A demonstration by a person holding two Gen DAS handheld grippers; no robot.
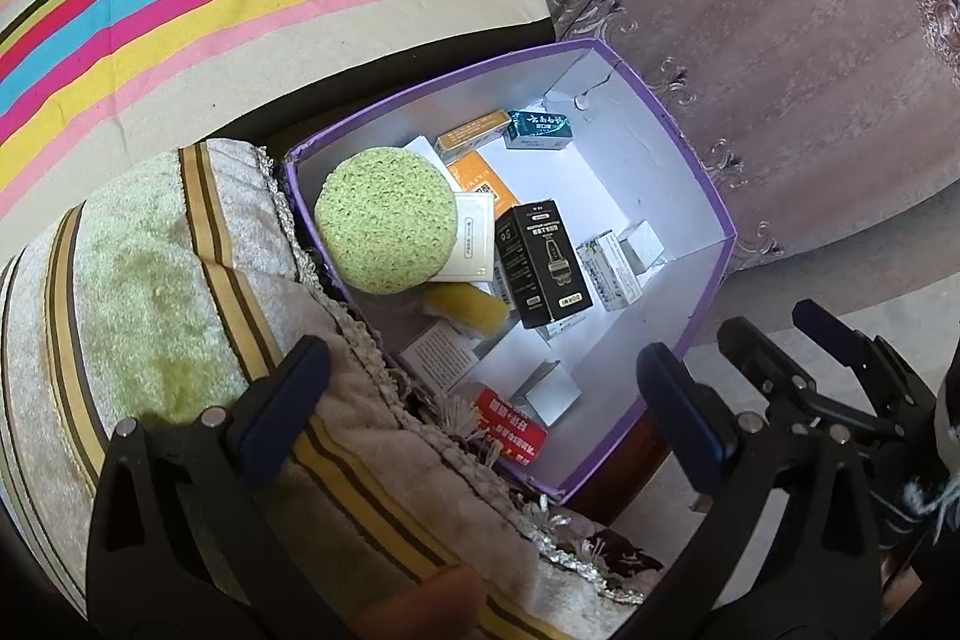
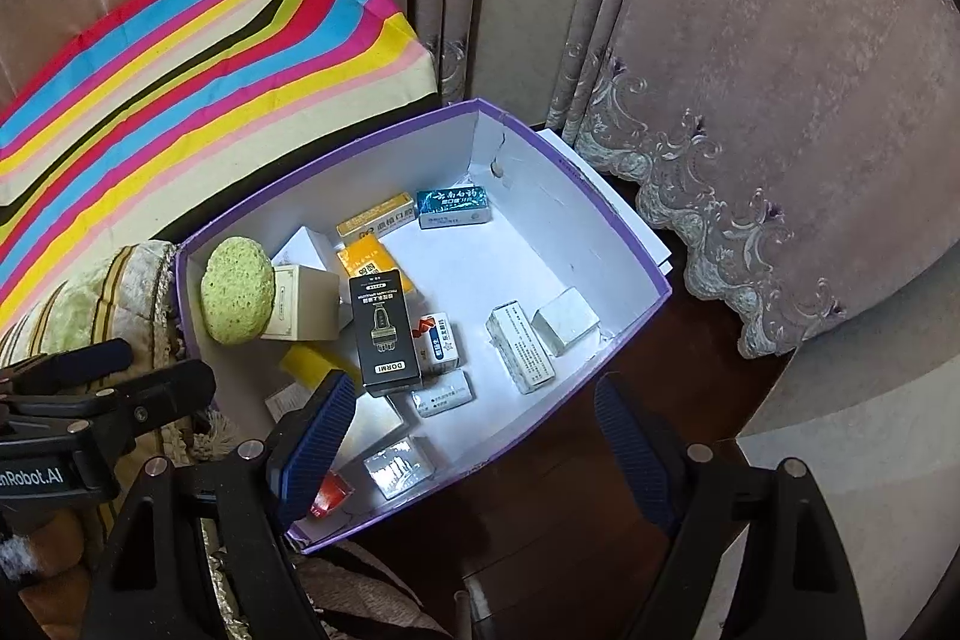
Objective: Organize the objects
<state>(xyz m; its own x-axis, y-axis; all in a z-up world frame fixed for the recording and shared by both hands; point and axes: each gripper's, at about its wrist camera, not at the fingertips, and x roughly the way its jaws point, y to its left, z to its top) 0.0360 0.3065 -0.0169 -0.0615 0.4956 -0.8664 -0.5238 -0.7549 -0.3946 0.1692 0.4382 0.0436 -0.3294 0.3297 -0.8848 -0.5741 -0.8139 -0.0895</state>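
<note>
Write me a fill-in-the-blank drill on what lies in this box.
1. The box has a ____ rim.
2. The round sponge is ____ in colour.
3. The black carton bears the word ____.
4. Both the left tool and right tool hold ____.

Missing: purple; green; DORMI; nothing

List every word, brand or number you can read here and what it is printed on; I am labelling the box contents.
"DORMI": black carton, printed upside down near its lower end.
"nRobot.AI": a cut-off label on the left gripper's body, seen in the right wrist view.
Chinese characters on the teal box, the red packet and the white cartons: too small or blurred to read.
Orange box: lettering blurred.
</note>
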